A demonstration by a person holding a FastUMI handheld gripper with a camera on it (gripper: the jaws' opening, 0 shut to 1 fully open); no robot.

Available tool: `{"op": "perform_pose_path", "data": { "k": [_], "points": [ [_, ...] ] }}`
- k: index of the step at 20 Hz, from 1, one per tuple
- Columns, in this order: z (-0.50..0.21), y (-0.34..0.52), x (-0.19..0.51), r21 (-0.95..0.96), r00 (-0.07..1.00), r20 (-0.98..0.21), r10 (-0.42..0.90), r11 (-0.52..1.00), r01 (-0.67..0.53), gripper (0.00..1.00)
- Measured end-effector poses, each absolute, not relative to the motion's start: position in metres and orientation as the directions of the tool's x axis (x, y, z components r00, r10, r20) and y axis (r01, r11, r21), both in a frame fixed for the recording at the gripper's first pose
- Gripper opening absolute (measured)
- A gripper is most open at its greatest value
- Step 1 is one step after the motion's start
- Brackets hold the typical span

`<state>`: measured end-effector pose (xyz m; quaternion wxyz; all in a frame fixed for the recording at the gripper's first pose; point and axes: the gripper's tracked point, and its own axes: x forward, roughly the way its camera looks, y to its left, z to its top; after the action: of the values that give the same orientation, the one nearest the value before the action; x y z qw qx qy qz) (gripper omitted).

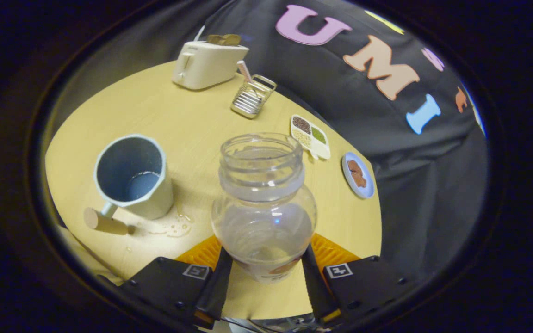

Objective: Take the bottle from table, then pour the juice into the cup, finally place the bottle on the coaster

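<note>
While the claw [266,273] pinches it, bottle [263,208] upright between both fingers, cup [133,175] beside, coaster [326,249] beneath.

Our gripper [266,277] has two blocky housings, each with small screws and a square white-bordered marker, plus ribbed orange panels behind the fingers.

The single fisheye camera rides on the gripper [266,277], looking forward along its two fingers and steeply down across the round pale wooden desk [192,120], close above it, toward the booth's black cloth wall [414,152] beyond.
</note>
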<state>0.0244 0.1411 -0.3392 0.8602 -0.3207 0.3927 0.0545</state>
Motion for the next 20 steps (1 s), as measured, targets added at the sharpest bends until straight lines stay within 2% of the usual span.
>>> {"op": "perform_pose_path", "data": {
  "k": [3, 7, 13, 20],
  "points": [
    [-0.333, 0.133, 0.044, -0.468, 0.726, -0.676, -0.125, 0.834, -0.292, 0.75],
    [-0.327, 0.146, 0.077, -0.304, 0.754, -0.657, -0.018, 0.921, -0.243, 0.76],
    [-0.33, 0.153, 0.138, -0.232, 0.811, -0.584, 0.001, 0.958, -0.168, 0.75],
    [-0.338, 0.185, 0.185, -0.175, 0.875, -0.48, 0.067, 0.97, -0.17, 0.75]
  ]
}}
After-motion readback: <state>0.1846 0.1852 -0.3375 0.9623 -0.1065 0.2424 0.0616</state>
